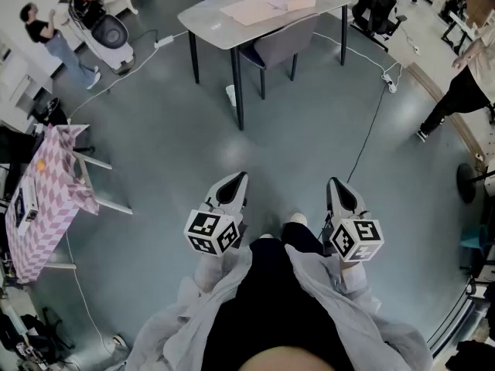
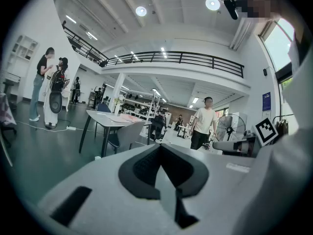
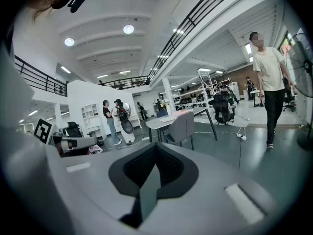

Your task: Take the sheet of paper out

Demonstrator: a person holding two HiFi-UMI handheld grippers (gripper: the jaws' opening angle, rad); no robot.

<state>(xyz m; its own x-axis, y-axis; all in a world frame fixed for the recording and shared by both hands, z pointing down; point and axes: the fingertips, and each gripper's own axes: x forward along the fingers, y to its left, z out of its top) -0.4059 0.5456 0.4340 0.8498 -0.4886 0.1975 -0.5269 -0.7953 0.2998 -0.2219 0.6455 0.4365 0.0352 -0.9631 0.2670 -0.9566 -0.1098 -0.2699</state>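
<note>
We carry our left gripper and right gripper low by our waist, each with jaws pressed together on nothing, since nothing is within reach. The pale pink sheet of paper lies on the grey table, well ahead across the floor.

A grey table stands far ahead, a grey chair tucked under it; a pink checked cloth drapes at near left.
</note>
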